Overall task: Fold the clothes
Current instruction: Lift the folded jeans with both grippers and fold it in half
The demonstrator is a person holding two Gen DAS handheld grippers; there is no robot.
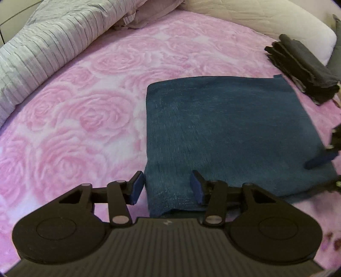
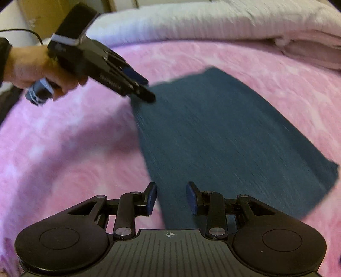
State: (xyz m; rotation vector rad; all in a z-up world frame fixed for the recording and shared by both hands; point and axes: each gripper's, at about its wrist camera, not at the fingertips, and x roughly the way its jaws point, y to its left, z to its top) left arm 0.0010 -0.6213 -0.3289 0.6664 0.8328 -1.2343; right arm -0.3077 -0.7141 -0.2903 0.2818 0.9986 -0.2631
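A folded teal towel [image 1: 230,136] lies flat on the pink rose-patterned bed cover [image 1: 81,115]. My left gripper [image 1: 167,188] is open, its jaws straddling the towel's near left corner just above the cloth. In the right wrist view the same towel [image 2: 223,138] looks blurred, and my right gripper [image 2: 171,197] stands open over its near edge with nothing between the fingers. The left gripper [image 2: 140,89], held by a hand [image 2: 36,68], hovers at the towel's far left corner. One blue finger pad [image 1: 321,159] of the right gripper shows at the towel's right edge.
A stack of folded dark clothes [image 1: 302,68] sits at the back right of the bed. A grey striped quilt [image 1: 42,49] is bunched along the left, and a cream pillow [image 1: 266,21] lies at the back. A white blanket [image 2: 213,19] borders the far side.
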